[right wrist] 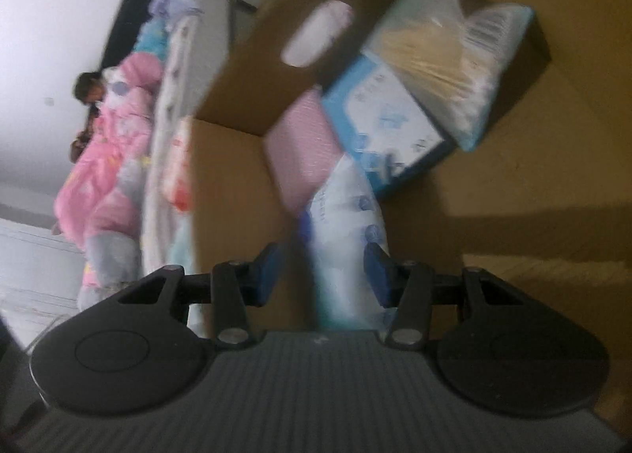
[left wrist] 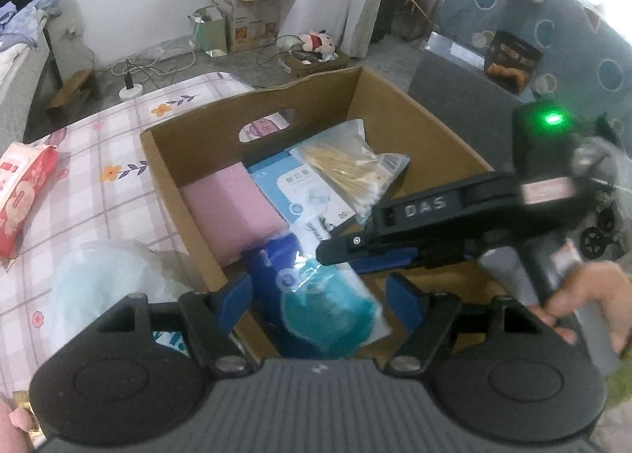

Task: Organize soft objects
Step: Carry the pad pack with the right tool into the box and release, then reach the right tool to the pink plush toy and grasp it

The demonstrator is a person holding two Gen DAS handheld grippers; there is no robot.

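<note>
An open cardboard box point(left wrist: 197, 145) point(right wrist: 237, 184) stands on a bed with a checked floral sheet point(left wrist: 98, 129). It holds a folded pink cloth point(left wrist: 233, 208) point(right wrist: 304, 145), a blue mask box point(left wrist: 292, 192) point(right wrist: 387, 117), a bag of cotton swabs point(left wrist: 343, 164) point(right wrist: 442, 54) and a dark blue item point(left wrist: 264, 275). My right gripper point(left wrist: 331, 251) point(right wrist: 324, 271) reaches in from the right, shut on a clear packet with teal and white contents point(left wrist: 328, 311) point(right wrist: 347, 216) over the box's near corner. My left gripper point(left wrist: 320, 301) stands open, its fingers on either side of that packet, apart from it.
A red and white tissue pack point(left wrist: 19, 196) and a clear bag with something pale blue point(left wrist: 98, 275) lie on the sheet left of the box. A hand point(left wrist: 584, 295) grips the right tool. Cartons, cables and a plush toy point(left wrist: 316, 40) are on the floor beyond. A pink quilt point(right wrist: 110, 160) lies further along the bed.
</note>
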